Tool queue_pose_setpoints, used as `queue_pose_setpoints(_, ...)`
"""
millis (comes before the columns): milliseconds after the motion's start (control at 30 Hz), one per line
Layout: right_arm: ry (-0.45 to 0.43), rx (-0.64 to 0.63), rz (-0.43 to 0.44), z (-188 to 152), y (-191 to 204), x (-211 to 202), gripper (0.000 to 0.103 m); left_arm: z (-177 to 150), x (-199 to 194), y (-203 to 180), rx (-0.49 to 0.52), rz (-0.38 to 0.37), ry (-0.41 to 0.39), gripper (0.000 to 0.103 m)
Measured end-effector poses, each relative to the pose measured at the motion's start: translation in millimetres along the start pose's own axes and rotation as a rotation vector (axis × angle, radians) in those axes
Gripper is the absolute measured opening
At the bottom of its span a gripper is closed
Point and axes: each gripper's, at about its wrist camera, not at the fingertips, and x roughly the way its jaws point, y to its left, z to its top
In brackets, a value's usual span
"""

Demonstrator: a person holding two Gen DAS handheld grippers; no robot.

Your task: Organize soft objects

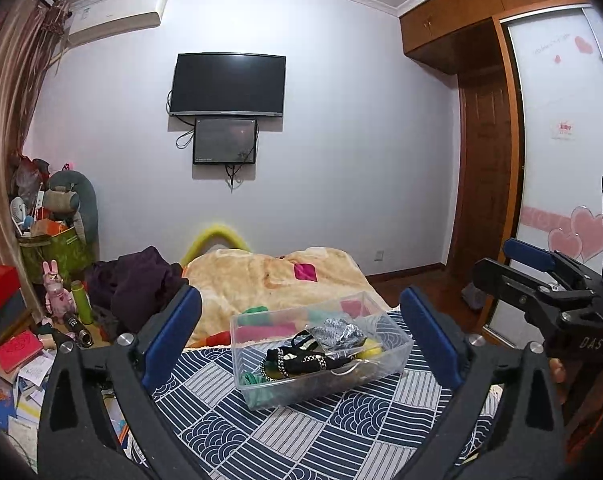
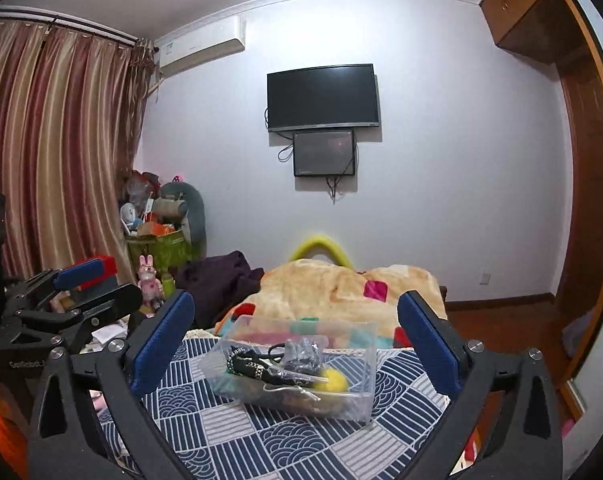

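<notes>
Fingers of the left gripper [image 1: 301, 340] and the right gripper [image 2: 295, 346] stand wide apart, empty. On the bed [image 1: 301, 432] the clear box [image 1: 321, 350] already holds a black strap, green and yellow bits, perhaps hair ties; sorting looks nearly finished.

Bed [image 1: 301, 432] — patterned cover, clear box [image 1: 321, 364], beige blanket [image 1: 261, 276]
</notes>
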Motion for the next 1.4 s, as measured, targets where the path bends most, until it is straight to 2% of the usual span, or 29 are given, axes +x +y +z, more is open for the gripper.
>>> queue_pose_setpoints(1400, 0.005, 0.001, 0.01, -10, 2, -12, 0.103, -11, 0, -2, -0.001, -0.003, 0.015, 0.103)
